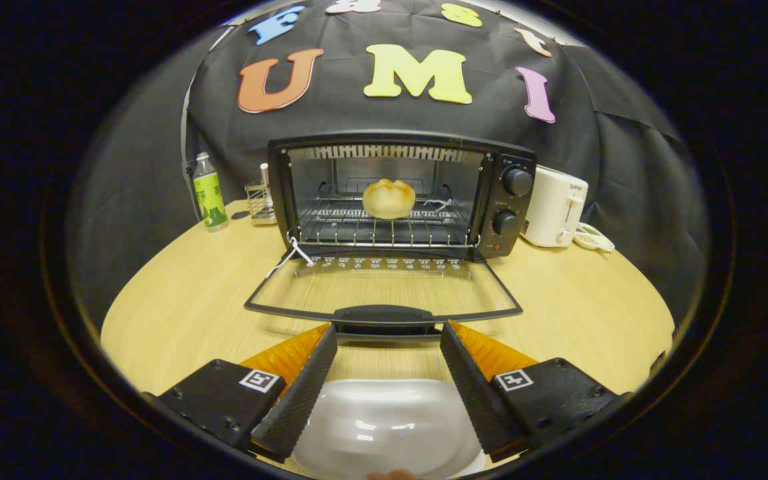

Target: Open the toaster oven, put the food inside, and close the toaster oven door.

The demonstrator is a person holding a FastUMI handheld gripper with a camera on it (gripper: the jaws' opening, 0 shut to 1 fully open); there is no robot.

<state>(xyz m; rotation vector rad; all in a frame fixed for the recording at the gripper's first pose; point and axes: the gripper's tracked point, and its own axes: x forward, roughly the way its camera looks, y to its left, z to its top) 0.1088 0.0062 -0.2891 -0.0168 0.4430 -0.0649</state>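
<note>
The black toaster oven stands at the back of the wooden table with its glass door folded down flat toward me. A pale round bun rests on the wire rack inside the oven. The door's dark handle lies just ahead of my fingertips. My gripper is open, with nothing between its fingers. Below and between the fingers sits an empty white plate on the table.
Left of the oven are a green-labelled bottle and a small wire holder. A white kettle-like appliance and a small dish stand to its right. The round table has bare wood on both sides of the door.
</note>
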